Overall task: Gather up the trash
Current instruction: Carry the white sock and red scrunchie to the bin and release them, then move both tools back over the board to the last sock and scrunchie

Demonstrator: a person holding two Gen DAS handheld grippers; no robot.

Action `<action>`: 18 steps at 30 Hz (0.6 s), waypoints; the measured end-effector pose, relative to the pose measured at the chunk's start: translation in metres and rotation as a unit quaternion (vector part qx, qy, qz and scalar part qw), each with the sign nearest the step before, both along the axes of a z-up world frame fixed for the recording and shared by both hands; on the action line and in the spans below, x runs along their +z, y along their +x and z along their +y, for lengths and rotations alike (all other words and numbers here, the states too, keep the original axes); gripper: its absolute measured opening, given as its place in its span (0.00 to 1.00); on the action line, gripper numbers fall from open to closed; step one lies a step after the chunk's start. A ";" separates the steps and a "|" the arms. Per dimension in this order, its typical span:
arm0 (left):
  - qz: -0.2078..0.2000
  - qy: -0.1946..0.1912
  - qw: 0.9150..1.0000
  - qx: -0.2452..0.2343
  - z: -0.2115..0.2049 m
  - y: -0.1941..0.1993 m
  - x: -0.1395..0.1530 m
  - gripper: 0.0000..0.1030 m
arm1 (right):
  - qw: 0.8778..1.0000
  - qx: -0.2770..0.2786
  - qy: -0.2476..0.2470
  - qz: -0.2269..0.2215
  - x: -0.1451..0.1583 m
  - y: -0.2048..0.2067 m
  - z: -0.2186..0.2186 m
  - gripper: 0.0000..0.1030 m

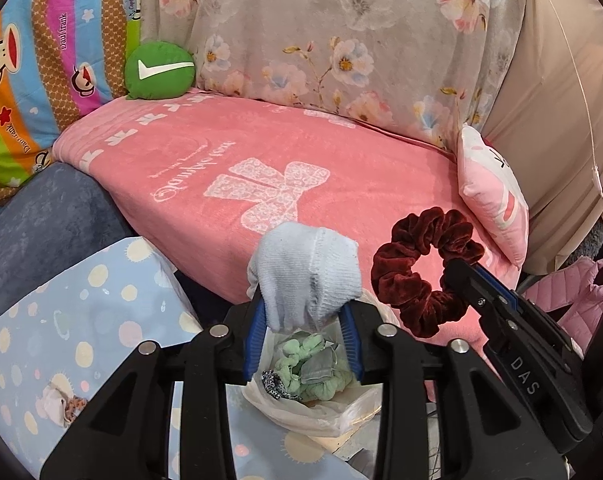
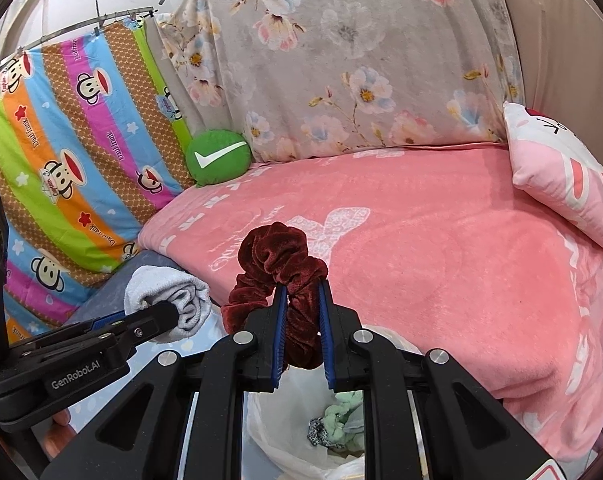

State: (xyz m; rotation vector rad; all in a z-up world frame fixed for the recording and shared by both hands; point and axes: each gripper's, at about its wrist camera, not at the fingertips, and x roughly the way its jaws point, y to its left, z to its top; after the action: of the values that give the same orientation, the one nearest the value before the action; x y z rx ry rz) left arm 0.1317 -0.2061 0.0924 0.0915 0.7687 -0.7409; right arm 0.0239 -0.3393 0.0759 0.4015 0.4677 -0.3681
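Two grippers each carry a piece of cloth above the open plastic bag (image 1: 313, 408): the left gripper (image 1: 305, 320) clamps a pale blue sock (image 1: 305, 272) between its blue pads, and the right gripper (image 2: 303, 320) pinches a dark red velvet scrunchie (image 2: 281, 264), which loops up past its fingertips over the pink blanket (image 2: 441, 248).

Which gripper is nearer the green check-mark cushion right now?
Left. The left gripper sits on the green cushion's side; the right gripper is farther toward the pink pillow.
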 end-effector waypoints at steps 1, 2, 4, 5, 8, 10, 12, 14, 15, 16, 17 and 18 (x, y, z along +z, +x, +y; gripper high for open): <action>-0.002 -0.001 1.000 0.000 -0.001 0.000 -0.001 0.43 | 1.000 -0.005 -0.002 0.001 -0.001 0.001 0.000 0.23; -0.003 0.002 1.000 0.003 -0.001 0.000 -0.002 0.48 | 1.000 -0.008 -0.004 0.002 -0.002 0.001 -0.001 0.28; -0.006 0.001 1.000 0.010 0.000 0.000 -0.003 0.61 | 1.000 -0.018 -0.007 0.001 -0.004 0.000 -0.001 0.50; -0.008 0.002 1.000 0.015 0.001 0.000 -0.004 0.61 | 1.000 -0.022 -0.010 -0.001 -0.004 -0.001 -0.001 0.52; -0.001 0.005 1.000 0.021 0.004 0.005 -0.007 0.61 | 1.000 -0.019 -0.008 0.003 -0.005 0.000 -0.001 0.52; 0.002 0.005 1.000 0.028 0.008 0.007 -0.009 0.61 | 1.000 -0.017 -0.009 0.005 -0.006 0.001 0.001 0.52; 0.006 0.005 0.999 0.032 0.013 0.010 -0.011 0.61 | 1.000 -0.013 -0.008 0.006 -0.006 0.002 0.004 0.52; 0.009 0.004 0.999 0.038 0.018 0.012 -0.012 0.61 | 1.000 -0.010 -0.009 0.006 -0.006 0.003 0.007 0.54; 0.011 0.004 0.999 0.041 0.021 0.013 -0.013 0.61 | 1.000 -0.008 -0.010 0.006 -0.006 0.004 0.009 0.55; 0.012 0.004 0.999 0.044 0.024 0.014 -0.013 0.61 | 1.000 -0.006 -0.010 0.007 -0.006 0.005 0.012 0.57; 0.014 0.002 0.999 0.046 0.026 0.015 -0.013 0.61 | 1.000 -0.004 -0.011 0.007 -0.006 0.006 0.015 0.57; 0.015 0.001 0.999 0.049 0.030 0.016 -0.013 0.61 | 1.000 -0.001 -0.011 0.007 -0.006 0.007 0.017 0.57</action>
State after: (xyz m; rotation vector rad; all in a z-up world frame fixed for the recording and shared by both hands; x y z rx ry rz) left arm 0.1475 -0.1760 0.0793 0.0434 0.7967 -0.6503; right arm 0.0311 -0.3223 0.0701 0.3779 0.4766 -0.3790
